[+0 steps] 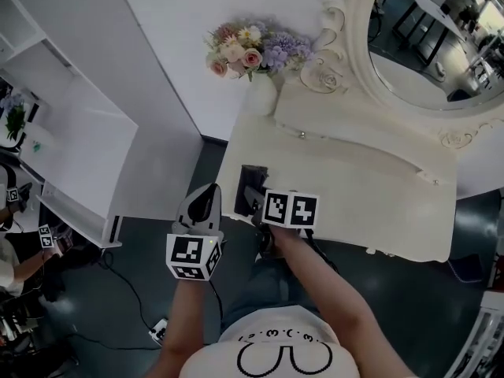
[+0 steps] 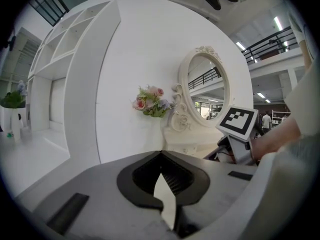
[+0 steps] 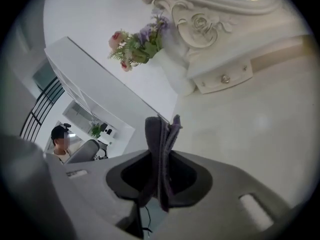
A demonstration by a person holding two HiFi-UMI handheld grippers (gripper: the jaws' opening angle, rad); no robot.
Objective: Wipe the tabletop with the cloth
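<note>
Cloth (image 3: 160, 144) sits clamped in the right gripper's (image 1: 253, 201) jaws over the tabletop's (image 1: 354, 203) front left corner. The left gripper (image 2: 161, 158), jaws together and empty, hovers just off that corner.

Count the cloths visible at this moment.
1. A dark cloth is pinched in the right gripper, whose jaws are shut on it, at the near left corner of the tabletop. The left gripper holds none; no other cloth shows.
</note>
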